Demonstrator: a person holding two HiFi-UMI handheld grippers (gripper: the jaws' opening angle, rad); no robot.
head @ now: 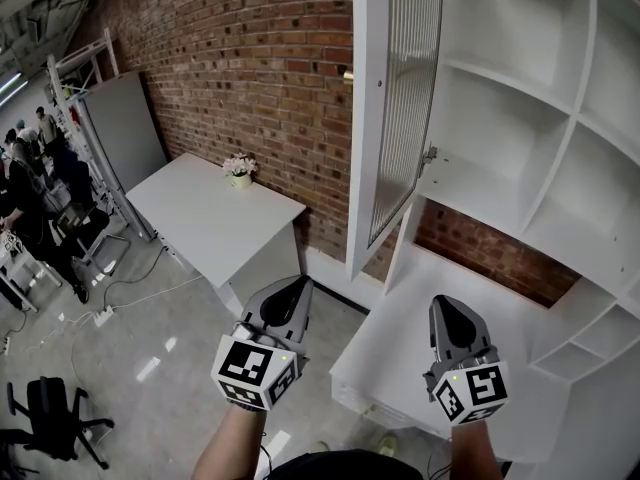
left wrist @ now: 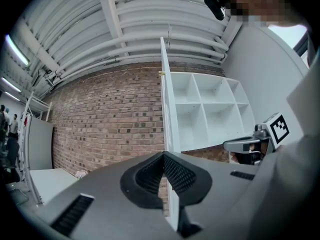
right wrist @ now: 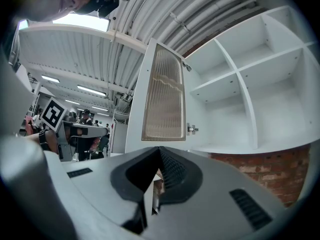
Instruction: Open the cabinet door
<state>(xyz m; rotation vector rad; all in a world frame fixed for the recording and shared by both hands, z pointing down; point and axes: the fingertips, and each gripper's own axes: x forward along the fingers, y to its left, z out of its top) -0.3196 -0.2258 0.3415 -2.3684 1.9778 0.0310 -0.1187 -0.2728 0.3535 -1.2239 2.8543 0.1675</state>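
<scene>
The white cabinet door (head: 362, 168) with a ribbed glass panel (head: 405, 88) stands swung out from the open white shelf cabinet (head: 520, 118), edge-on to me. A small brass knob (head: 348, 76) sits on its outer face. My left gripper (head: 300, 286) is low and left of the door, shut and empty. My right gripper (head: 445, 303) is low below the shelves, jaws together with nothing in them. Neither touches the door. In the left gripper view the door edge (left wrist: 167, 114) rises beyond the gripper (left wrist: 163, 156). In the right gripper view the door's inner face (right wrist: 162, 99) shows above the gripper (right wrist: 159, 151).
A brick wall (head: 250, 58) runs behind. A white table (head: 210, 218) with a small flower pot (head: 240, 168) stands to the left. A white counter (head: 420, 368) lies under the cabinet. A black chair (head: 50, 418), cables and people (head: 30, 168) are at far left.
</scene>
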